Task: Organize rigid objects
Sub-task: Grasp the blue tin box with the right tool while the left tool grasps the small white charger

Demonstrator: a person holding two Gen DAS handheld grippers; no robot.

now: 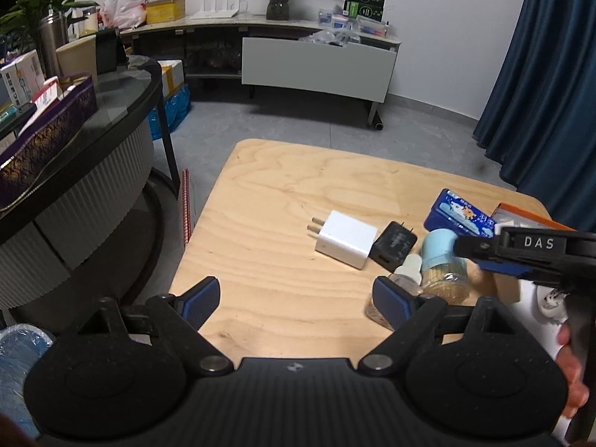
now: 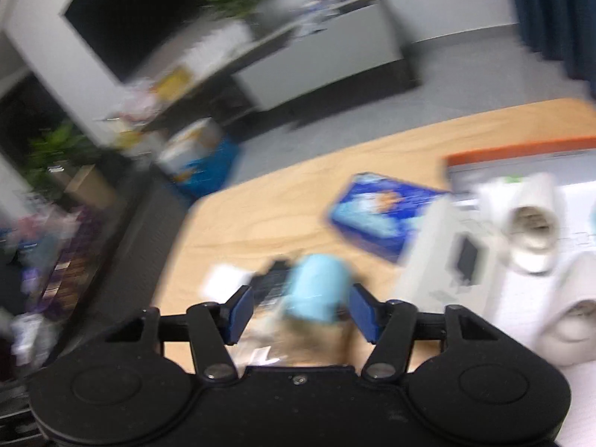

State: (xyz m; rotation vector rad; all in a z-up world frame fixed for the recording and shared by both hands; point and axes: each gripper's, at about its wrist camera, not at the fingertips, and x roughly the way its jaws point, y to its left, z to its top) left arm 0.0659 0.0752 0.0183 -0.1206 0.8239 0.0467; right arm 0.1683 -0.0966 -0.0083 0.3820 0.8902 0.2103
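On the wooden table [image 1: 283,186] lie a white charger [image 1: 346,239], a black charger [image 1: 394,246], a toothpick jar with a light-blue cap [image 1: 441,266], a small clear bottle [image 1: 406,277] and a blue box [image 1: 462,216]. My left gripper [image 1: 294,298] is open and empty above the table's near edge. My right gripper [image 2: 301,311] is open with the blue-capped jar [image 2: 316,287] between its pads, not clamped; the right wrist view is blurred. It also shows in the left wrist view [image 1: 495,251] above the jar.
An orange-rimmed tray [image 2: 521,152] at the right holds white holders [image 2: 529,223]. A dark round table [image 1: 74,141] with boxes stands left. A TV cabinet [image 1: 316,63] is behind, blue curtain [image 1: 551,74] at right.
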